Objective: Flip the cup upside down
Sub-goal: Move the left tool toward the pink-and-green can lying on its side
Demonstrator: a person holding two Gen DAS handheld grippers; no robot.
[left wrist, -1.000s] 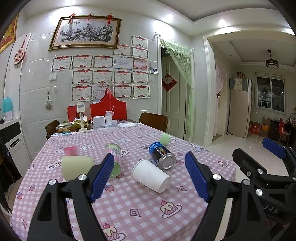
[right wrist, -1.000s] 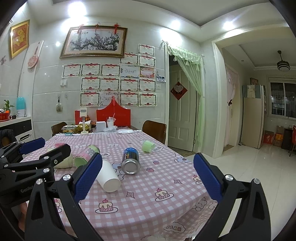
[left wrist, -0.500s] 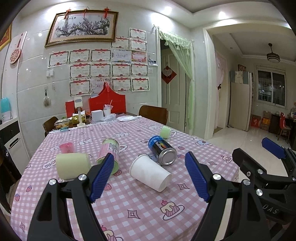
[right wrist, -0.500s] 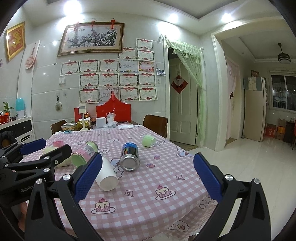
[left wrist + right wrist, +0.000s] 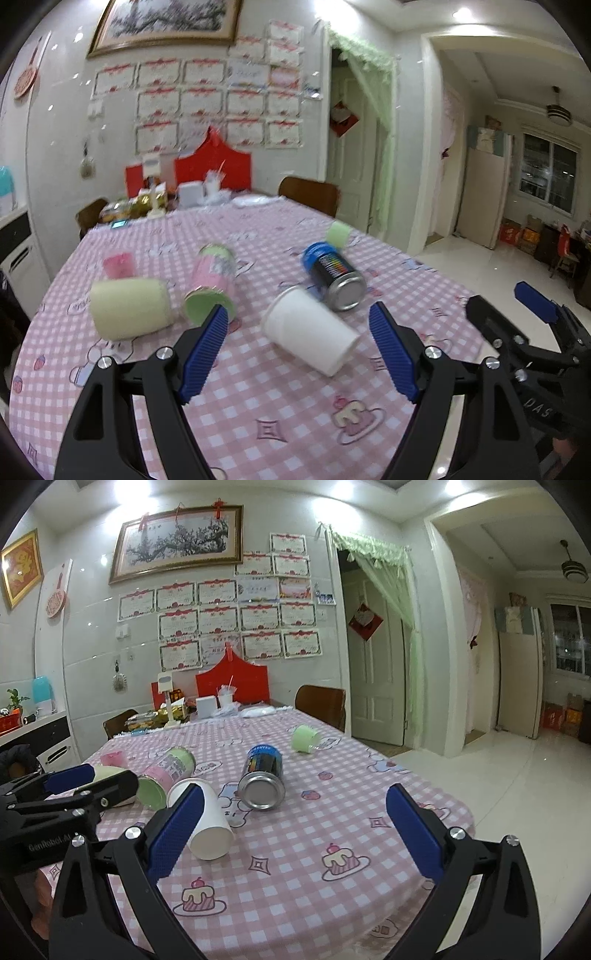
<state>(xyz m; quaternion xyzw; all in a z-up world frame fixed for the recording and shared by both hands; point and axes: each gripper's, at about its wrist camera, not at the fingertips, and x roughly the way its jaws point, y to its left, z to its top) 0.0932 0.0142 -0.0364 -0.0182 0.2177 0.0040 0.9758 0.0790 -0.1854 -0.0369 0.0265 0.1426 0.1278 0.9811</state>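
The white paper cup [image 5: 309, 329] lies on its side on the worktop [image 5: 258, 413], just in front of the left gripper [image 5: 297, 349], approx. centred between its wide-open, empty jaws. Its long axis runs diagonal: mouth toward near-right, base toward far-left, beside the blue can [image 5: 334, 275]. The right gripper [image 5: 295, 834], jaws also open w/ nothing held, has the cup at its left finger only, so the left is nearer. The right view shows the cup's open mouth [image 5: 210, 843]; the left view is blurred.

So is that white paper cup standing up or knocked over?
Knocked over. The white paper cup lies on its side on the checked tablecloth, one round end toward the camera and the blue can just behind it.
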